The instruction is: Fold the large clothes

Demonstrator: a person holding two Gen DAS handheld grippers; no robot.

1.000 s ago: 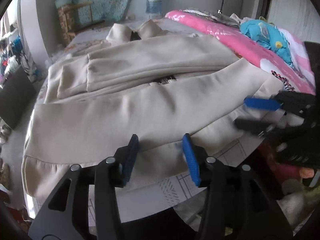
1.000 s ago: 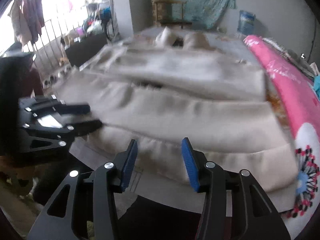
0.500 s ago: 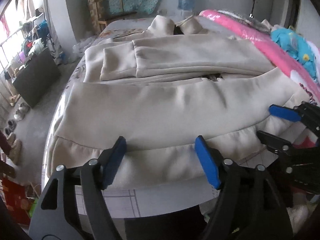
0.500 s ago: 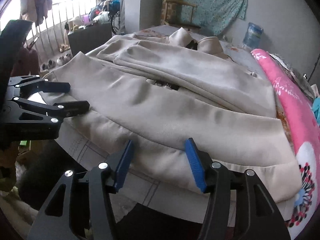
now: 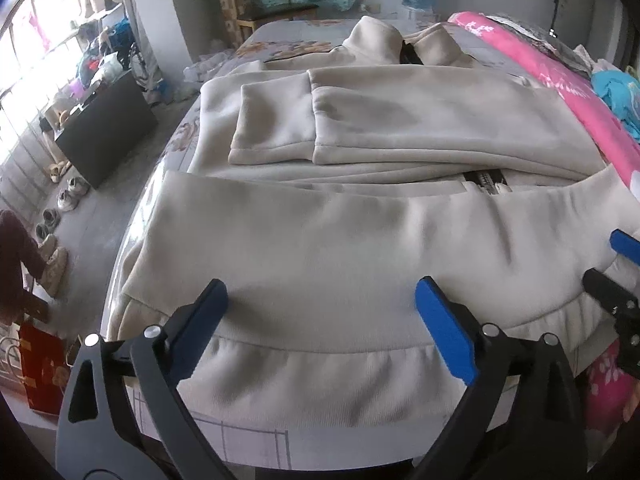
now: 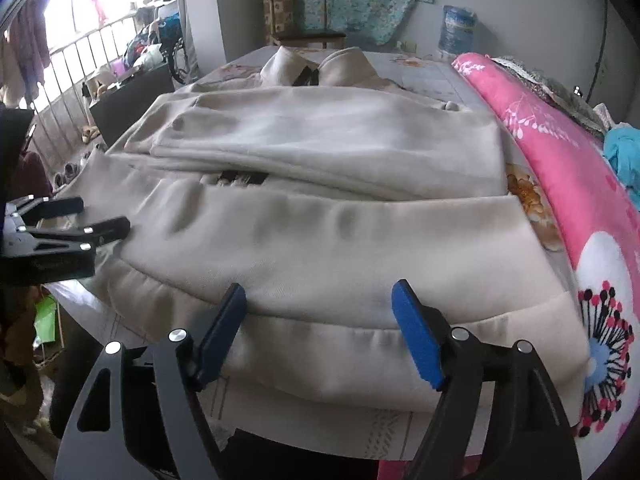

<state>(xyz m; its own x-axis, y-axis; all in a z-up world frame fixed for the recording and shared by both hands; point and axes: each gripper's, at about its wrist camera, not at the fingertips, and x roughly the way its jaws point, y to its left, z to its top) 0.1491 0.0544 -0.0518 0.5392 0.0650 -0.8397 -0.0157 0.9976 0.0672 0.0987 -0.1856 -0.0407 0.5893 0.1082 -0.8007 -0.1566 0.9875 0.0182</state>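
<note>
A large beige jacket (image 5: 360, 240) lies flat on the bed with its sleeves folded across the chest and its collar at the far end; it also shows in the right wrist view (image 6: 340, 232). My left gripper (image 5: 322, 300) is open and empty, its blue fingers spread over the ribbed hem at the near left. My right gripper (image 6: 320, 304) is open and empty over the hem at the near right. Each gripper shows at the edge of the other's view, the right one (image 5: 616, 264) and the left one (image 6: 92, 220), both open.
A pink flowered quilt (image 6: 568, 168) runs along the right side of the bed, with a turquoise garment (image 5: 616, 96) on it. A wooden chair (image 6: 304, 20) and a water jug (image 6: 458, 28) stand at the far wall. A dark box (image 5: 108, 128) and shoes are on the floor at left.
Both grippers have opened wider and come closer to the jacket's hem. The left view has swung left along the hem; the right view has steadied.
</note>
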